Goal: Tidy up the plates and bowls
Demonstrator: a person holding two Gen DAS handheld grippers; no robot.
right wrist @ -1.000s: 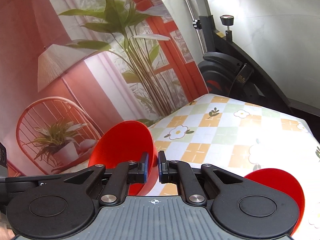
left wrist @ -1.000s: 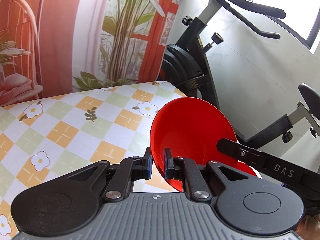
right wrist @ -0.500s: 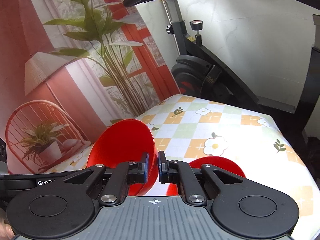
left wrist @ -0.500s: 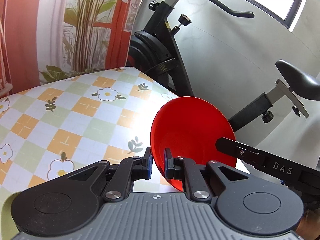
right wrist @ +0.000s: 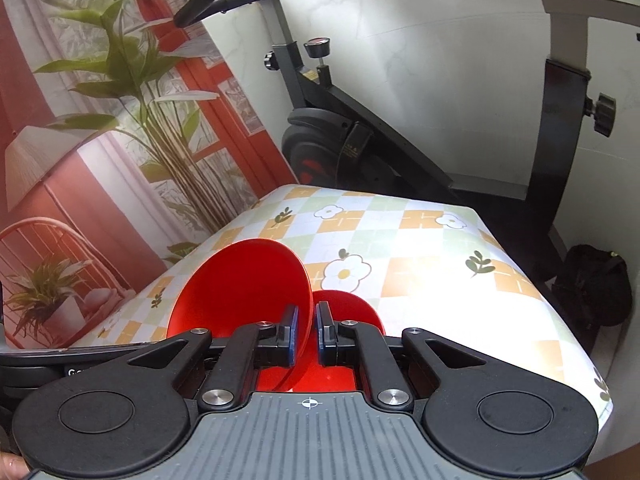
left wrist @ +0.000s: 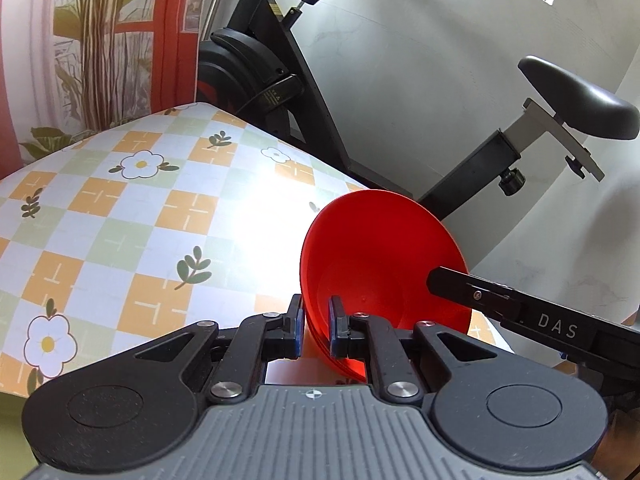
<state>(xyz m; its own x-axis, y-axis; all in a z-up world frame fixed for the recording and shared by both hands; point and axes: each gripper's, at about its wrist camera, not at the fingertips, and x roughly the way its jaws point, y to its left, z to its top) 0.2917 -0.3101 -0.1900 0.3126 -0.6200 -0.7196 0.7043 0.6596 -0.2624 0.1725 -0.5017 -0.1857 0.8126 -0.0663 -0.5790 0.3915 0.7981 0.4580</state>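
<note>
A red bowl [left wrist: 380,264] hangs tilted above the table's right end, held from both sides. My left gripper [left wrist: 314,328] is shut on its near left rim. In the right wrist view the same red bowl [right wrist: 240,284] sits left of centre, and my right gripper [right wrist: 307,332] is shut on its right rim. A finger of the right gripper [left wrist: 480,296] reaches across to the bowl's far side. A second red dish [right wrist: 344,304] lies on the table right below the held bowl, mostly hidden by the fingers.
The table [right wrist: 420,248] wears a checked cloth with flowers and ends close on the right. An exercise bike [left wrist: 288,92] stands beyond that edge, and a black bag [right wrist: 592,288] lies on the floor. A printed plant backdrop [right wrist: 120,120] hangs behind the table.
Both grippers have carried the red bowl to the right, toward the table's end. The second red dish has shifted from the right of the right wrist view to directly under the held bowl.
</note>
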